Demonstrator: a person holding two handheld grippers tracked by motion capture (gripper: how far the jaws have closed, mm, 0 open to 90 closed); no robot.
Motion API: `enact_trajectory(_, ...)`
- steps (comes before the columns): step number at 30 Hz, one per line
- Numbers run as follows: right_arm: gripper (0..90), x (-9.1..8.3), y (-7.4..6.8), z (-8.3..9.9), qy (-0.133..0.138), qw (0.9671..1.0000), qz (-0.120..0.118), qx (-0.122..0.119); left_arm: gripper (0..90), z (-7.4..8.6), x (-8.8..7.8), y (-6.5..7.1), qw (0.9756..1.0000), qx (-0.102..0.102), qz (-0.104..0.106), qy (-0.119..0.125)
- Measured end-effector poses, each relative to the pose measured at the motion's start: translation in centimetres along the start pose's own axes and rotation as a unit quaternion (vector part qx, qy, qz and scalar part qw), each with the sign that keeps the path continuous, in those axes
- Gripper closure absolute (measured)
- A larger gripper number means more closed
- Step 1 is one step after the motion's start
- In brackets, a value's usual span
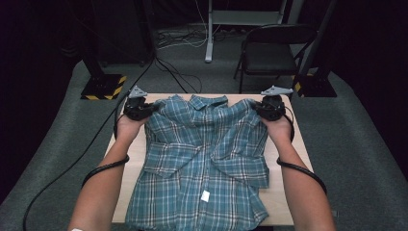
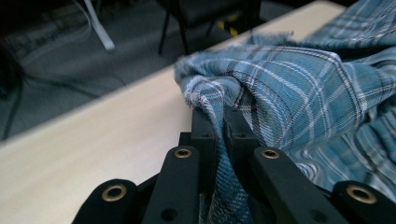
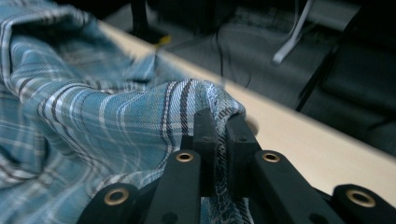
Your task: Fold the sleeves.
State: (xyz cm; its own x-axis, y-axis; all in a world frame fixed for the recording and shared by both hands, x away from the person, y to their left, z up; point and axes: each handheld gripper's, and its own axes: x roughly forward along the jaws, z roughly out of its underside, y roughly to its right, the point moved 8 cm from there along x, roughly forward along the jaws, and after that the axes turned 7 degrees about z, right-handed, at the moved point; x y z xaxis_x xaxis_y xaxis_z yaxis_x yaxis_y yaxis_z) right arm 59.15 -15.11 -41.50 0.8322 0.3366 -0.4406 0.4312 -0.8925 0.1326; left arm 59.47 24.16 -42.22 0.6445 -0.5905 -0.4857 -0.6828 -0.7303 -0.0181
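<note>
Shirt shoulders pinched, forearms outstretched

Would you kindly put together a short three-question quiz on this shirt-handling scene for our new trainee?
1. True or false: the left claw is shut on the plaid shirt.
2. What stands on the floor beyond the wooden table? A) a folding chair B) a ladder C) a bin
3. Fill in: the right claw grips the shirt near its ____.

Key:
1. True; fabric is pinched between its jaws.
2. A; the folding chair.
3. Shoulder, beside the collar, at the table's far end.
</note>
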Motion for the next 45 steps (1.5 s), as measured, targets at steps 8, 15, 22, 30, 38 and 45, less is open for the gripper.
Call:
enact_trajectory(8, 84.7, -2.2, -0.7, 0.9, -0.006, 0.9996, -0.019, -0.020, 84.2, 2.1, -1.5, 2.5, 0.9991, 0.022, 0.032, -0.019)
enact_trajectory(15, 84.4, -4.3, -2.4, 6.3, -0.028, 0.9975, -0.059, -0.028, 83.5, 7.1, -2.3, 5.5, 0.9962, 0.022, 0.070, -0.046)
enact_trajectory(22, 83.8, -5.6, -3.4, 11.8, -0.065, 0.9944, -0.080, -0.025, 82.1, 11.9, -2.7, 7.4, 0.9925, 0.006, 0.097, -0.074)
enact_trajectory(30, 78.1, -5.9, -4.2, 15.6, -0.103, 0.9896, -0.100, -0.010, 68.5, 15.0, -2.0, 8.1, 0.9877, -0.026, 0.119, -0.099)
enact_trajectory(38, 55.4, -6.3, -4.6, 15.4, -0.103, 0.9896, -0.100, 0.000, 44.2, 13.1, -2.2, 7.9, 0.9890, -0.026, 0.112, -0.093)
enact_trajectory(45, 42.3, -5.3, -4.6, 13.7, -0.103, 0.9907, -0.090, 0.001, 38.6, 12.1, -0.2, 7.7, 0.9867, -0.033, 0.114, -0.111)
